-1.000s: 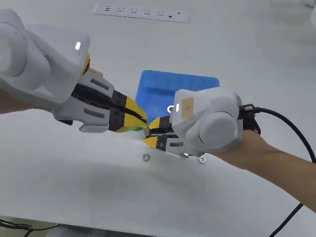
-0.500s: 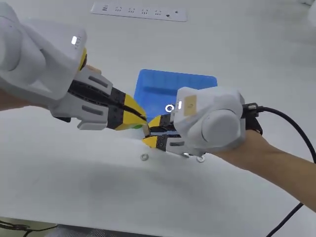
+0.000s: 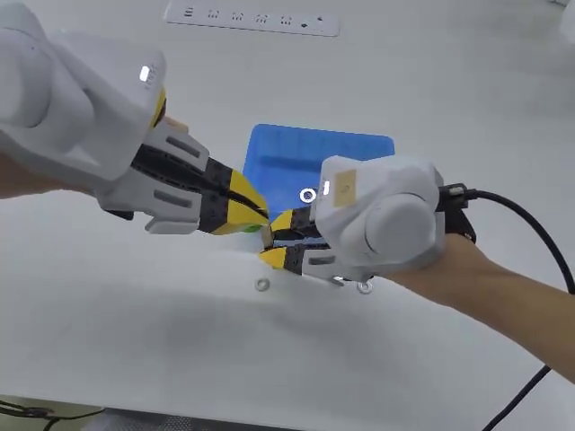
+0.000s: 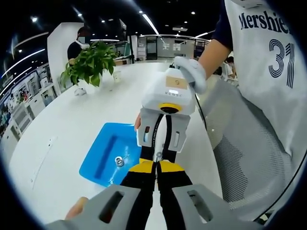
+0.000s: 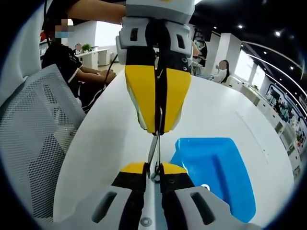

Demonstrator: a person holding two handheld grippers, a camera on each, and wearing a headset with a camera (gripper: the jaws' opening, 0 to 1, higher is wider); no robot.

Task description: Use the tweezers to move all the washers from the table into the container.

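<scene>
My left gripper (image 3: 254,214) and right gripper (image 3: 275,244) meet tip to tip just in front of the blue container (image 3: 314,154). Thin metal tweezers (image 5: 154,141) run between them. The right gripper (image 5: 153,173) is shut on one end, and the left gripper's yellow jaws are closed on the other end. In the left gripper view, my left gripper (image 4: 156,167) is shut and faces the right one. One washer (image 3: 308,196) lies inside the container (image 4: 103,155). Two washers rest on the table, one (image 3: 261,285) below the jaws and one (image 3: 364,287) under the right gripper.
A white power strip (image 3: 252,18) lies at the far edge of the white table (image 3: 135,332). A black cable (image 3: 530,260) trails from the right gripper to the right. A potted plant (image 4: 91,62) stands far down the table. A mesh chair (image 5: 33,139) is beside the table.
</scene>
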